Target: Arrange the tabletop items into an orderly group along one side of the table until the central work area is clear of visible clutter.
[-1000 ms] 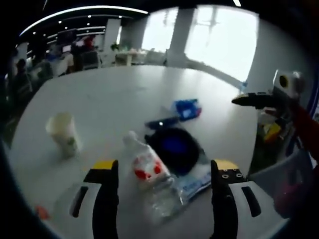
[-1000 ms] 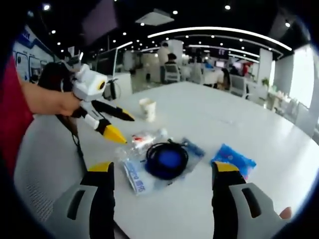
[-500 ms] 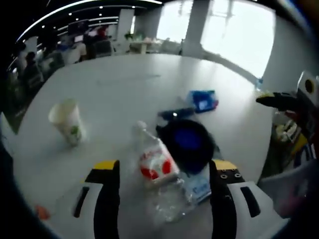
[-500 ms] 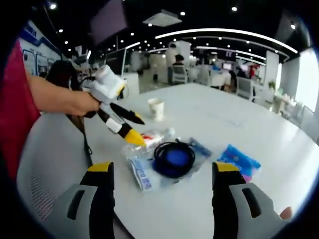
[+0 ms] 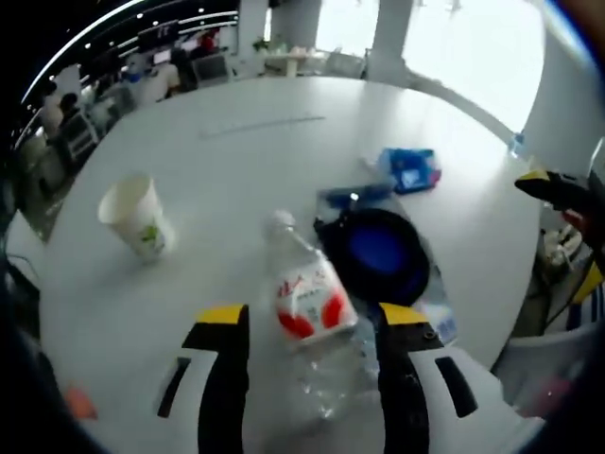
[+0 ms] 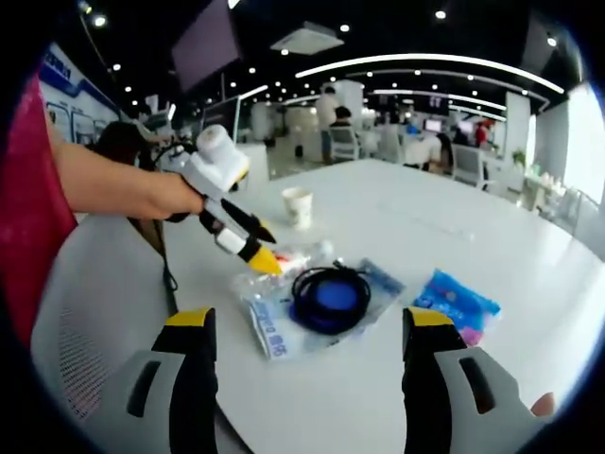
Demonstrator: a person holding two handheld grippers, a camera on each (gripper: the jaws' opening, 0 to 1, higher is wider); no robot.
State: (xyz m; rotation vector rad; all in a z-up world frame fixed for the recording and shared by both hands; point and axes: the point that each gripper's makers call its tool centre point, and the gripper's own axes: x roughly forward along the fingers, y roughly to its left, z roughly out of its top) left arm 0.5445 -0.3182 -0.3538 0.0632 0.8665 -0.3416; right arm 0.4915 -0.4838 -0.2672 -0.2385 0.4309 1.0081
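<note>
Table [image 5: 217,180]: smooth, white, rounded.
Pouch [image 6: 284,326]: clear plastic, black cable coil [image 6: 329,298] on top.
Bottle [image 5: 307,312]: crinkled clear plastic, red label, lay between left gripper [image 5: 312,326]'s spread jaws, unclamped.
Cup [image 5: 137,216]: paper, upright at 10 o'clock.
Right gripper [image 6: 302,322]: jaws wide, empty.

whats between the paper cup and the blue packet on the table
In the left gripper view, the clear plastic bottle and the black cable coil lie between the paper cup and the blue packet.
</note>
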